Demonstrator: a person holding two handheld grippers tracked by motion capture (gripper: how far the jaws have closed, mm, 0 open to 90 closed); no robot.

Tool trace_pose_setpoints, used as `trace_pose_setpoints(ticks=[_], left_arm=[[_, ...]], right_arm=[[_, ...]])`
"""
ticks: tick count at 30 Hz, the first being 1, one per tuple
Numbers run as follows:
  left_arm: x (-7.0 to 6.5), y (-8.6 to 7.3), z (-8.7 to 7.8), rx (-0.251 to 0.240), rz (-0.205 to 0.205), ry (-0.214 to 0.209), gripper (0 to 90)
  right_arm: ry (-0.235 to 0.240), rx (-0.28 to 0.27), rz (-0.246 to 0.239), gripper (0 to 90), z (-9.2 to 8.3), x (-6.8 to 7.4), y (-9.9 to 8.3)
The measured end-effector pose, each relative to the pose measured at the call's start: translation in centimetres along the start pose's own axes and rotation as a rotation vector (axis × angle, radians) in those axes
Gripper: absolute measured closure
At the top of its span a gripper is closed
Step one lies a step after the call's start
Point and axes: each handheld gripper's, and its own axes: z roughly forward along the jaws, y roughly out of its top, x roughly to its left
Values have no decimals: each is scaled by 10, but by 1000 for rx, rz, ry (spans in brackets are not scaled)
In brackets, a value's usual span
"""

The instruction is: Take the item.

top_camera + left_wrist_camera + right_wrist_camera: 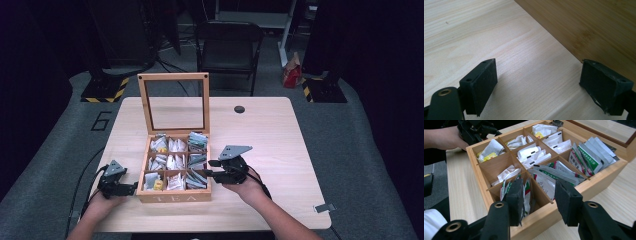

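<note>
Two black two-jaw grippers, both spread wide, holding nothing: left gripper (134,189) beside light wooden nine-compartment tea box (173,197); right gripper (208,168) poised above white-and-green sachets (541,181). Risk: snagging dividers, knocking upright glazed lid (174,77) at 12 o'clock.

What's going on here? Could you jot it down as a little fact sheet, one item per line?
Setting: pale wooden table, a dark folding chair behind it
Main item: wooden tea box, lid standing open
Contents: nine compartments holding tea packets
Left gripper: open, low beside the box's left wall, holding nothing
Right gripper: open, jaws at the box's right edge over the packets, holding nothing
Hands: one person holds both
</note>
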Motion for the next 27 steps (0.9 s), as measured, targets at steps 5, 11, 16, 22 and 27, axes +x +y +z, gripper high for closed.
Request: trace_pose_setpoints(ticks=[5, 11, 16, 22, 27], left_arm=[[0, 0, 0, -1, -1, 0, 138], [0, 0, 0, 1, -1, 0, 138], [0, 0, 0, 1, 1, 2, 138], [0, 0, 0, 0, 0, 0, 138], [0, 0, 0, 0, -2, 0, 138]], right_arm=[[9, 10, -5, 596, 5, 4, 1], [21, 11, -13, 615, 13, 8, 0], [22, 22, -19, 624, 18, 10, -4], [27, 34, -27, 646, 23, 11, -7], [29, 50, -36, 668, 27, 11, -8]])
